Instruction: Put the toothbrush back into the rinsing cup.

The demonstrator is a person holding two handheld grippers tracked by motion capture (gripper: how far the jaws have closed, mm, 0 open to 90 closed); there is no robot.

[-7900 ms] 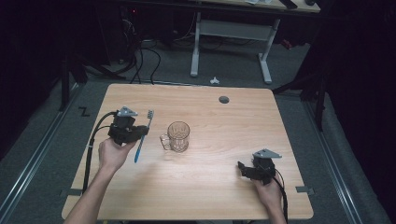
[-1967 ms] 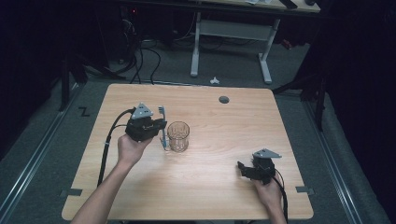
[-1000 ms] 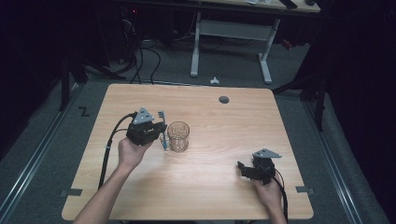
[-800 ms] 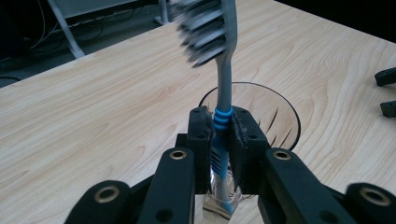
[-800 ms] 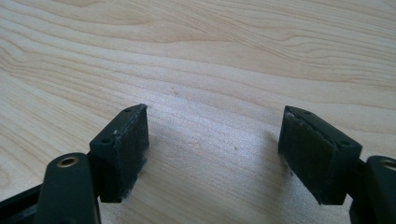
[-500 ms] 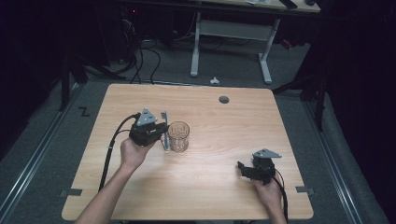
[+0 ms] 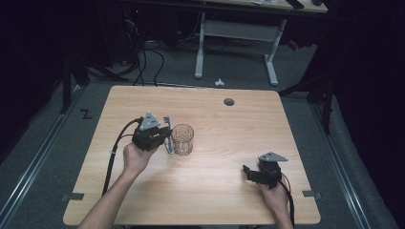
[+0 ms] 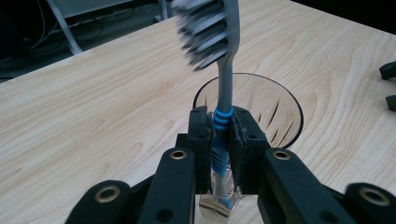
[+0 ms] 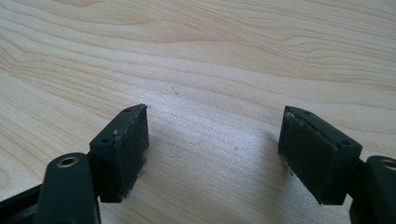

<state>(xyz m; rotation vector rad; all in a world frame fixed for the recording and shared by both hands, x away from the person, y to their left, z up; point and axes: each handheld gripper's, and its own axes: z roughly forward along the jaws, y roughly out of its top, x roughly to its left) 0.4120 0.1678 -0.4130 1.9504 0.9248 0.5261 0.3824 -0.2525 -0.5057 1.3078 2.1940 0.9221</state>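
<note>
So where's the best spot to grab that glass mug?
Probably the mug by its wall, coming from the free right side with the open right gripper. The left gripper, shut on the toothbrush, crowds the left side, where the mug's handle seems to be.

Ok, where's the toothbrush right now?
The toothbrush stands upright, bristles up, clamped in the left gripper on the left half of the table in the high view, just beside the glass mug.

A light wooden table (image 7: 205,200) stands on grey carpeted floor (image 7: 28,191) in a dark room, a white-legged desk (image 7: 236,33) behind it.
</note>
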